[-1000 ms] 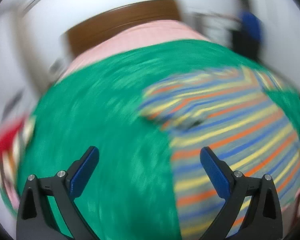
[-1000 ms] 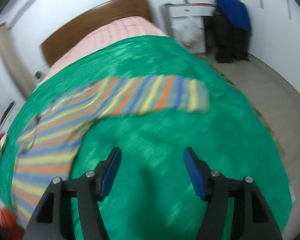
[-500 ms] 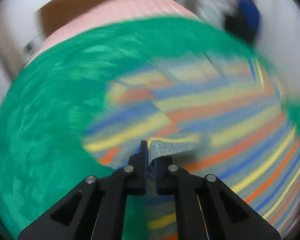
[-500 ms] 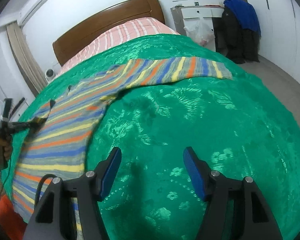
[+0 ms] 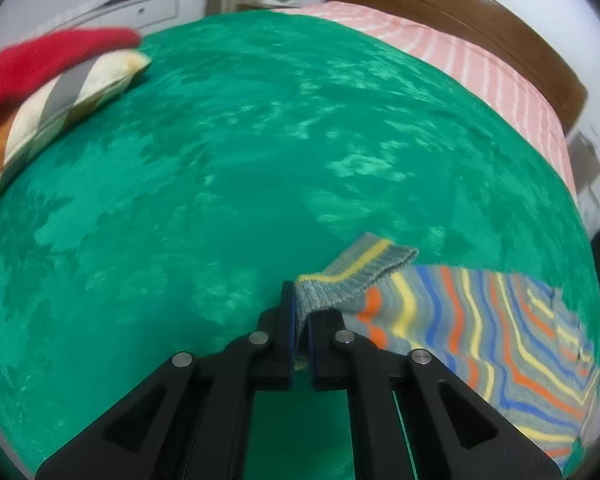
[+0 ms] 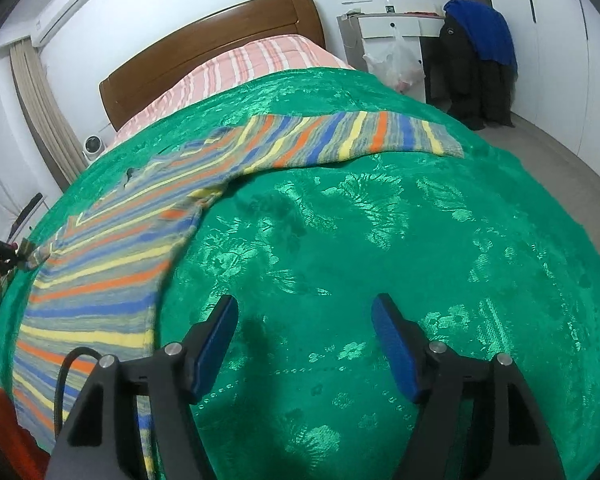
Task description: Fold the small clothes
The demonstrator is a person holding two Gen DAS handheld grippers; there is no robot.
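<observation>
The striped sweater (image 6: 112, 268) lay spread on the green bedspread (image 6: 380, 240), toward the side away from the wardrobe end of the room, with one long sleeve (image 6: 356, 136) stretched flat across the bedspread toward the pink striped bedding (image 6: 252, 64) near the wooden headboard (image 6: 204, 44). The left gripper (image 5: 300, 320) had its jaws pressed together on the ribbed cuff (image 5: 340, 284) of the sweater's other sleeve, the knit pinched between the pads and lifted just clear of the bedspread, while the rest of that sleeve trailed back onto the sweater's body (image 5: 500, 340). The right gripper (image 6: 304, 340) hovered over bare bedspread just beside the sweater's hem, its jaws standing wide with nothing between them; they had just been opening a little further. At the far edge of the bedspread from the left gripper lay a red garment (image 5: 48, 60) on top of a cream and orange folded piece (image 5: 60, 108).
</observation>
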